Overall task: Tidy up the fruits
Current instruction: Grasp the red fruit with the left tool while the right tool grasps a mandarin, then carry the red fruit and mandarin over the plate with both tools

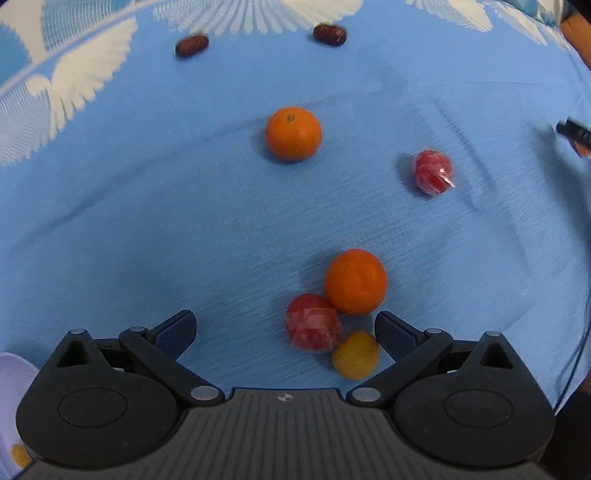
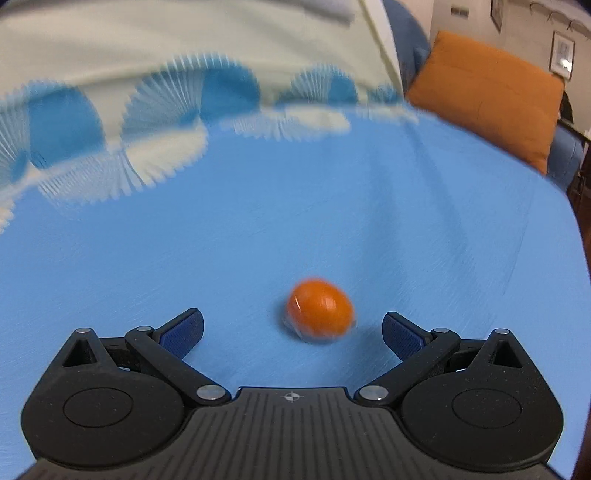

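We see a light blue cloth with white fan-like patterns [image 1: 147,192] covering the surface; whether it is a counter or a bed underneath we cannot tell. In the right wrist view an orange square cushion [image 2: 487,96] sits beyond the cloth's far right edge.

Left claw [image 1: 284,332]: released, blue-padded fingers spread wide, nothing between the pads. Right claw [image 2: 291,330]: also released and wide, holding nothing.

Fruits, left wrist view. A large round orange [image 1: 293,133] lies alone mid-cloth. A second round orange [image 1: 355,281] sits just ahead of the left claw, toward its right finger, touching a red round fruit in clear wrap [image 1: 313,326]. A small yellow-orange fruit [image 1: 355,355] lies nearest the claw body, touching the red one. Another red wrapped fruit [image 1: 432,171] sits well apart on the right. Two dark brown oval fruits [image 1: 192,45] lie at the far edge, well apart from each other, the other at [image 1: 330,34].

Right wrist view: one small orange oval fruit in clear wrap [image 2: 319,316], blurred, rests on the cloth between the fingers, closer to the right one, touching neither.
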The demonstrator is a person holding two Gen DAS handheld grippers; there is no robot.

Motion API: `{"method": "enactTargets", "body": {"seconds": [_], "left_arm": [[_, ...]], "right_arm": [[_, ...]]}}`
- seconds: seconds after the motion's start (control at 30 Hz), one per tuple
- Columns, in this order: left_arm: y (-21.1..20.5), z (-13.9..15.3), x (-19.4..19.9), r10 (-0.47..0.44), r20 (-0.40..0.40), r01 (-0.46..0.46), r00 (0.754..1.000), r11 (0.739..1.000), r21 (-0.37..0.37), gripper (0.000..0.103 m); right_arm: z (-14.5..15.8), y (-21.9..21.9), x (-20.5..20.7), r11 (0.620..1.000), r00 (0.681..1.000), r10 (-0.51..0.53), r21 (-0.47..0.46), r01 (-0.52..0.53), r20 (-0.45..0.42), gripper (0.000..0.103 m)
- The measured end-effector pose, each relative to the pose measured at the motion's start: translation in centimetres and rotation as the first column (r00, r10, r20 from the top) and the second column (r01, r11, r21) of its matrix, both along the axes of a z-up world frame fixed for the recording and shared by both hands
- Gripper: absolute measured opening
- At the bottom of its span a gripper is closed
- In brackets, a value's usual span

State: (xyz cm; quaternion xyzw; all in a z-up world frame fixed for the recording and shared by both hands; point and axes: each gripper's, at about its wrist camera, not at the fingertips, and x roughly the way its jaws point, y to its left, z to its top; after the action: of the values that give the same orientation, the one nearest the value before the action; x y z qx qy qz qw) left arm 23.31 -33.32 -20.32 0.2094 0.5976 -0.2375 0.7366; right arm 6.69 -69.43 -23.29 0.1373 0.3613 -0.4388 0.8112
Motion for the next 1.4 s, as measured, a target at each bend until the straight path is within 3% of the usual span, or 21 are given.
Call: {"method": "enactTargets", "body": {"seconds": [0.07, 0.23, 0.27, 0.33, 0.37, 0.4, 0.43, 0.6, 0.83, 1.13, 1.3, 1.4], "left_arm": [[0.4, -0.6, 0.7, 0.013, -0.034, -0.013, 0.999, 1.0, -0.004, 0.103], [0.6, -0.7, 1.0, -0.005, -0.04, 0.005, 0.999, 1.0, -0.005, 0.103], [0.6, -0.5, 1.1, -0.003, -0.039, 0.004, 0.999, 1.0, 0.001, 0.102], [0.8, 0.3, 1.1, 0.009, -0.017, -0.01, 1.0, 1.0, -0.021, 0.086], [0.8, 0.8, 0.9, 0.003, -0.014, -0.003, 1.0, 0.999, -0.039, 0.063], [0.9, 1.3, 0.7, -0.013, -0.007, 0.013, 1.0, 0.999, -0.046, 0.037], [1.0, 1.6, 0.5, -0.033, -0.014, 0.032, 0.999, 0.998, -0.056, 0.029], [2.1, 3.6, 0.1, -0.03, 0.07, 0.034, 0.997, 0.997, -0.067, 0.029], [6.8, 9.2, -1.8, 0.054, 0.17, -0.041, 0.984, 0.996, -0.083, 0.029], [15.8, 17.1, -7.0, 0.181, 0.266, -0.161, 0.947, 0.982, -0.096, 0.029], [21.6, 19.7, -11.4, 0.237, 0.284, -0.21, 0.929, 0.97, -0.125, 0.029], [24.8, 20.0, -14.3, 0.249, 0.259, -0.222, 0.933, 0.967, -0.126, 0.029]], "right_arm": [[-0.5, -0.1, -0.6, 1.0, 0.997, -0.015, -0.004, 0.016, 0.069, 0.102], [-0.5, 0.1, -0.6, 1.0, 0.997, -0.004, -0.024, 0.005, 0.074, 0.101], [-0.4, 0.2, -0.6, 0.999, 0.997, -0.001, -0.034, 0.004, 0.076, 0.088], [0.0, 0.8, -0.5, 0.998, 0.997, 0.012, -0.059, -0.008, 0.072, 0.052], [0.1, 0.9, -0.3, 0.998, 0.999, 0.016, -0.067, -0.013, 0.051, 0.04], [0.3, 1.0, -0.3, 0.998, 0.999, 0.019, -0.065, -0.016, 0.04, 0.04], [0.4, 1.0, -0.3, 0.998, 0.999, 0.012, -0.059, -0.01, 0.037, 0.039], [2.6, 2.3, -0.9, 0.999, 0.997, 0.021, -0.029, -0.018, 0.075, 0.039], [10.0, 9.3, -2.6, 0.979, 0.956, 0.201, -0.06, -0.193, 0.212, 0.04], [18.0, 23.8, -6.7, 0.898, 0.833, 0.43, -0.067, -0.435, 0.349, 0.04], [20.0, 32.4, -9.9, 0.824, 0.76, 0.533, -0.026, -0.566, 0.372, 0.04], [20.6, 37.2, -12.2, 0.775, 0.721, 0.586, 0.004, -0.632, 0.37, 0.04]]}}
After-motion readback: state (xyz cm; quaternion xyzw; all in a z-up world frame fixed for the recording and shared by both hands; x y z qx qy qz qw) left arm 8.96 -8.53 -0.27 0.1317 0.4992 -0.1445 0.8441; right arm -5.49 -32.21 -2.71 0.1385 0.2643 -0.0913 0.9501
